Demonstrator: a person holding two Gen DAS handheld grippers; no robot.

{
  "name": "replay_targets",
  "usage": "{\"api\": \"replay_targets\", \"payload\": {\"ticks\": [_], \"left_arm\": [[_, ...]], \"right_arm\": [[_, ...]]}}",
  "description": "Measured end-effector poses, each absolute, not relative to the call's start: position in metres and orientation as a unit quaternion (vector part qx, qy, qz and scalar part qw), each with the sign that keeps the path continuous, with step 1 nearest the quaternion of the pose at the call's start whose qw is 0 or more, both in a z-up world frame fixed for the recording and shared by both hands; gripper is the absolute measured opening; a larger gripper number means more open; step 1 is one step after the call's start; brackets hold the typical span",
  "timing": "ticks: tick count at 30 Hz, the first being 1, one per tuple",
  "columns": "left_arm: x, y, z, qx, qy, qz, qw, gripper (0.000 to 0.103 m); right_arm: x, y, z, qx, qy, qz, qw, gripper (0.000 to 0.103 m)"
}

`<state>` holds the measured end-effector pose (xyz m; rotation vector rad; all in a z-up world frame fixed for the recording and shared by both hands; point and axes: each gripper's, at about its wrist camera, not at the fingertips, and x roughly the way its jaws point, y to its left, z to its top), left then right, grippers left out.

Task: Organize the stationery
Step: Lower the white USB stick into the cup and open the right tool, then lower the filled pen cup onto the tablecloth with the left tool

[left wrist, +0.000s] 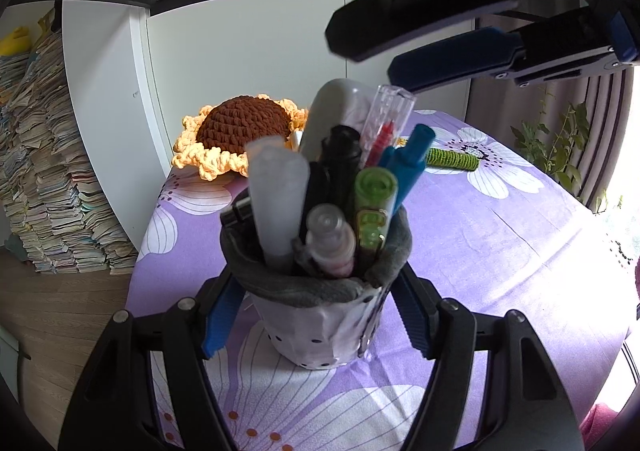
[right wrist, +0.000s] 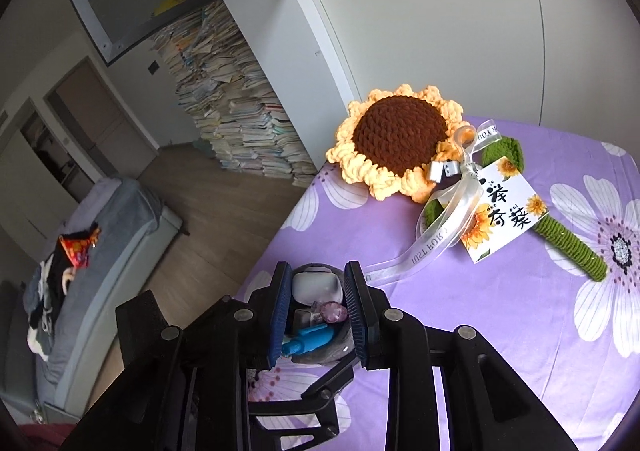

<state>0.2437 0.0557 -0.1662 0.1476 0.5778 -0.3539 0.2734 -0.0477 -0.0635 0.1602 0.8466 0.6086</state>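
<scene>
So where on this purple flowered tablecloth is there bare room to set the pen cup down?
Free: the wide stretch of purple flowered tablecloth right of the grey-rimmed dotted pen cup, and the near patch in front of it. Crowded: the far end, with the crocheted sunflower, its green stem, white ribbon and printed card.

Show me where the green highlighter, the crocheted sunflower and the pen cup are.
green highlighter (left wrist: 374, 195): left wrist view, on its cap.
crocheted sunflower (right wrist: 400, 131): right wrist view, on its brown centre.
pen cup (left wrist: 316, 335): left wrist view, on its dotted wall.
</scene>
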Motion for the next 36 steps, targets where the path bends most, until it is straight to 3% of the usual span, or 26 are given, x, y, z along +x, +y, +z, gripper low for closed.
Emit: {"api": "replay_targets", "payload": {"ticks": [1,3,6,16,24,34,36], "left_arm": [[0.244,0.056,-0.166,0.072,0.283,-0.173,0.940,0.069],[0.243,0.055,-0.166,0.072,0.283,-0.173,0.941,0.069],[0.244,0.056,-0.166,0.072,0.284,-0.173,0.940,0.069],[0.250,0.055,-0.168,0.070,0.299,-0.165,0.937,0.074],[0.253,0.060,-0.159,0.047,0.306,-0.139,0.941,0.088],[0.260,0.043,-0.150,0.055,0.308,-0.110,0.944,0.088],[0.264,0.043,-0.150,0.050,0.312,-0.097,0.944,0.075]], "right_arm": [[0.268,-0.053,-0.058,0.078,0.393,0.289,0.870,0.041],[0.255,-0.070,-0.051,0.091,0.364,0.284,0.883,0.062],[0.237,-0.100,-0.050,0.116,0.327,0.257,0.902,0.076],[0.222,-0.160,-0.108,0.128,0.358,0.096,0.920,0.076],[0.210,-0.173,-0.121,0.143,0.371,0.096,0.913,0.076],[0.197,-0.171,-0.130,0.133,0.366,0.117,0.914,0.076],[0.195,-0.172,-0.132,0.126,0.365,0.117,0.915,0.076]]}}
